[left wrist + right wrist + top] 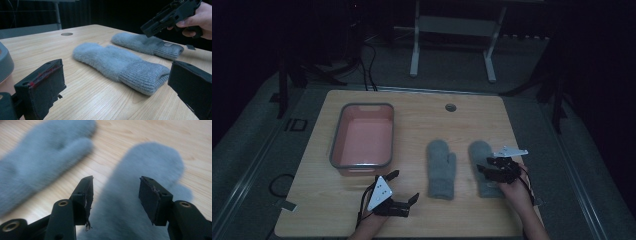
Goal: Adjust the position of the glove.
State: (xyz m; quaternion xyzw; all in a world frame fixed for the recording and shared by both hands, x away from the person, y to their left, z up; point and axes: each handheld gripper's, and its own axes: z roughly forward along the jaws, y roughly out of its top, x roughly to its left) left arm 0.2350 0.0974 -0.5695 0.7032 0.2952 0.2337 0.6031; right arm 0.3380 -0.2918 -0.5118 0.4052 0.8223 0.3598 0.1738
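Two grey mittens lie side by side toward the right edge of the tabletop (pixel 422 100). The right gripper (pixel 486 169) hangs over the right mitten (pixel 482 155), jaws spread and grasping nothing, apparently just clear of the wool. The left gripper (pixel 404 187), near the front edge, stands released beside the left mitten (pixel 440 167).

Both tools (pixel 403 186) (pixel 482 169) agape, jaws apart.

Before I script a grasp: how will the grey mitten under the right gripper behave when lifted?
The right mitten looks soft and fuzzy, so it will probably sag from a pinch. Lying flat on the table, it shouldn't roll. Its ribbed cuff looks firmer, likely a surer hold.
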